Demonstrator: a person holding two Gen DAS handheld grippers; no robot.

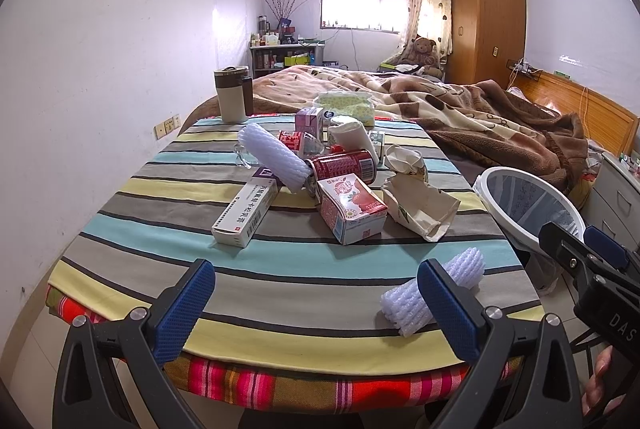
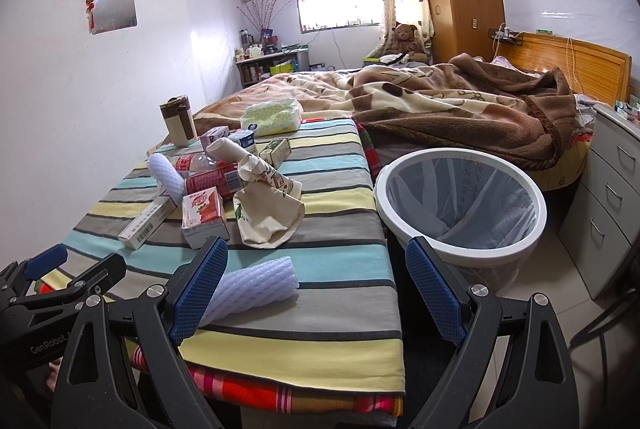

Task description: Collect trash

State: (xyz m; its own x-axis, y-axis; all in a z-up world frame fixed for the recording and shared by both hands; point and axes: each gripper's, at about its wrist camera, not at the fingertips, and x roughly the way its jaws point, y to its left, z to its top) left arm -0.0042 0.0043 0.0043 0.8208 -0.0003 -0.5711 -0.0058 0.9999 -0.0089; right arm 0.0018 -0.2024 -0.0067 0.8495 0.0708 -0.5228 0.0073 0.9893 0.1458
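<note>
Trash lies on the striped table [image 1: 160, 253]: a white foam net sleeve [image 1: 432, 289] near the front edge, a pink juice carton [image 1: 350, 213], a red can [image 1: 344, 165], a crumpled paper bag [image 1: 416, 201], a white medicine box [image 1: 246, 211] and a second foam sleeve [image 1: 272, 157]. My left gripper [image 1: 316, 309] is open and empty above the front edge, left of the near sleeve. My right gripper [image 2: 316, 293] is open and empty; the near sleeve [image 2: 256, 285] lies by its left finger. The white bin [image 2: 460, 197] with a liner stands right of the table.
A tan tumbler [image 1: 232, 93], tissue pack [image 1: 348, 105] and small cartons stand at the table's far end. A bed with a brown blanket [image 2: 440, 109] lies behind. A grey drawer unit [image 2: 608, 197] is right of the bin.
</note>
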